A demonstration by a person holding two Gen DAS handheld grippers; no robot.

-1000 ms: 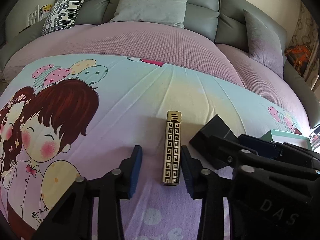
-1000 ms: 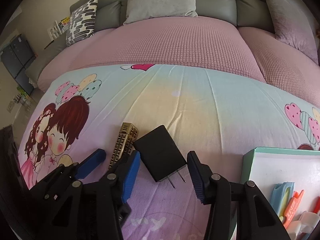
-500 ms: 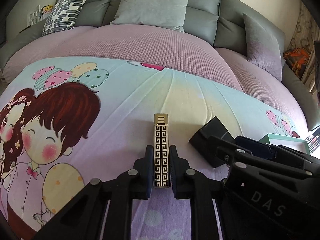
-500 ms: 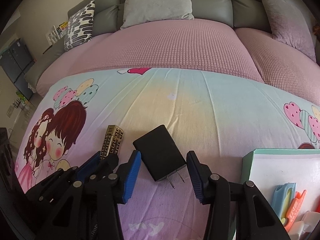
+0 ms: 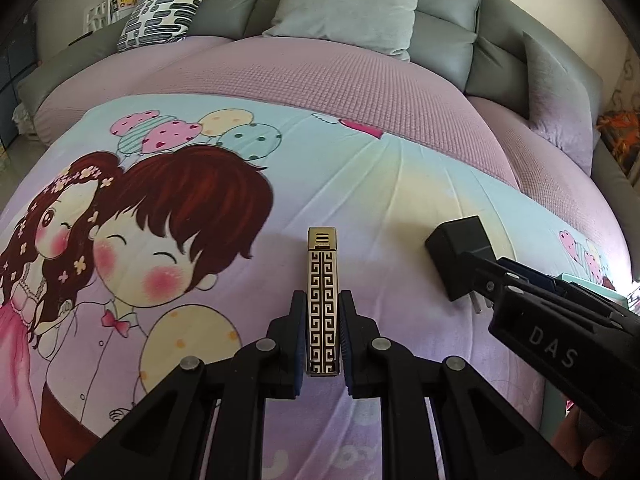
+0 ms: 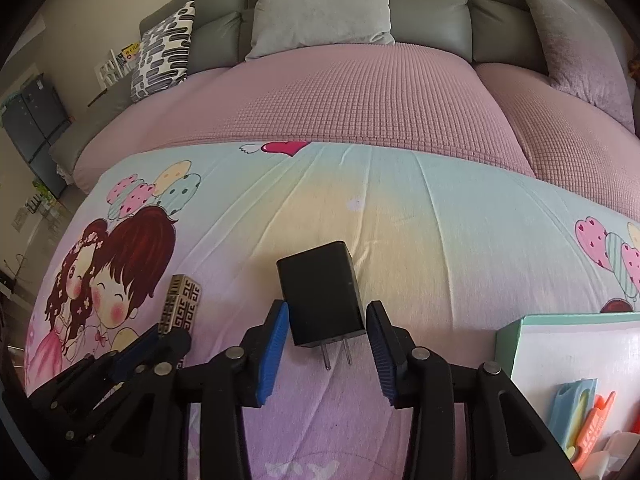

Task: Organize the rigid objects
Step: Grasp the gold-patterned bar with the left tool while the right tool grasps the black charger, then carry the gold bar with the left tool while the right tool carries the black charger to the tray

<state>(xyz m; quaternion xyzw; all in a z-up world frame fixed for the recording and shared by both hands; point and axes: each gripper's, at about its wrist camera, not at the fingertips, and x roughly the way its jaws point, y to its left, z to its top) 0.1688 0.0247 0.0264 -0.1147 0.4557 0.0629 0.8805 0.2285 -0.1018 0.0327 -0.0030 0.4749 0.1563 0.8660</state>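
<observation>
Left wrist view: left gripper had its fingers pinching the gold patterned lighter by its near end, over the cartoon bedsheet
Right wrist view: right gripper had its fingers closing around the black charger on the bed, pads apparently not yet pressing; the box stood just to the right
Risk: the lighter, held only at its end, could pivot or slip; the charger could twist if one pad met it first
</observation>
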